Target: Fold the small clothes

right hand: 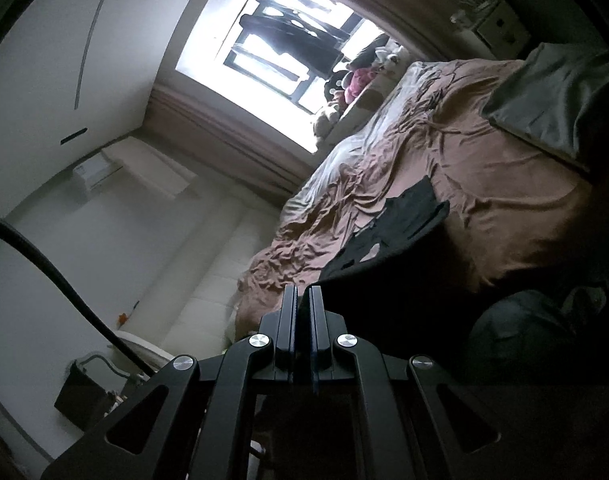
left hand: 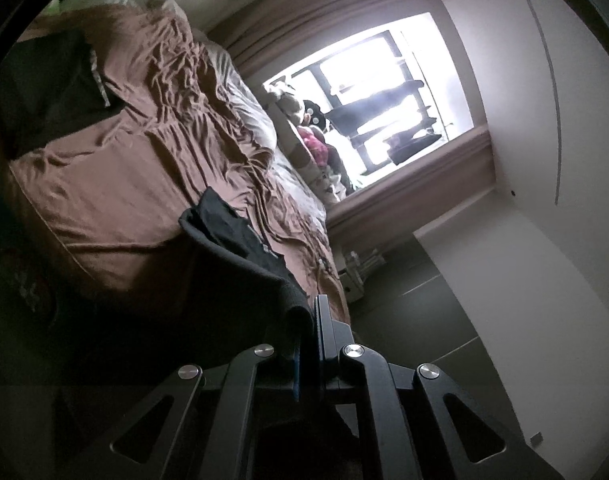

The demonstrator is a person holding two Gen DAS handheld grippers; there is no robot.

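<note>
A bright, overexposed window with dark bars (right hand: 288, 48) lights pale walls (left hand: 544, 240). Below it, a bed under a wrinkled brown sheet (left hand: 136, 152) (soft toys (right hand: 364, 72) crowd the sill) fills the dim room.

- A garment (left hand: 240, 280) hangs stretched between the two grippers, above the near edge of the bed (left hand: 124, 168)
- The left gripper (left hand: 310, 320) pinches one end of it, the right gripper (right hand: 302, 300) the other
- More clothes (right hand: 408, 212) lie on the bed just past the held garment
- A pillow (right hand: 552, 108) lies at one end of the bed
- Soft toys (left hand: 308, 128) sit on the window (left hand: 376, 92) ledge, along the far side of the bed
</note>
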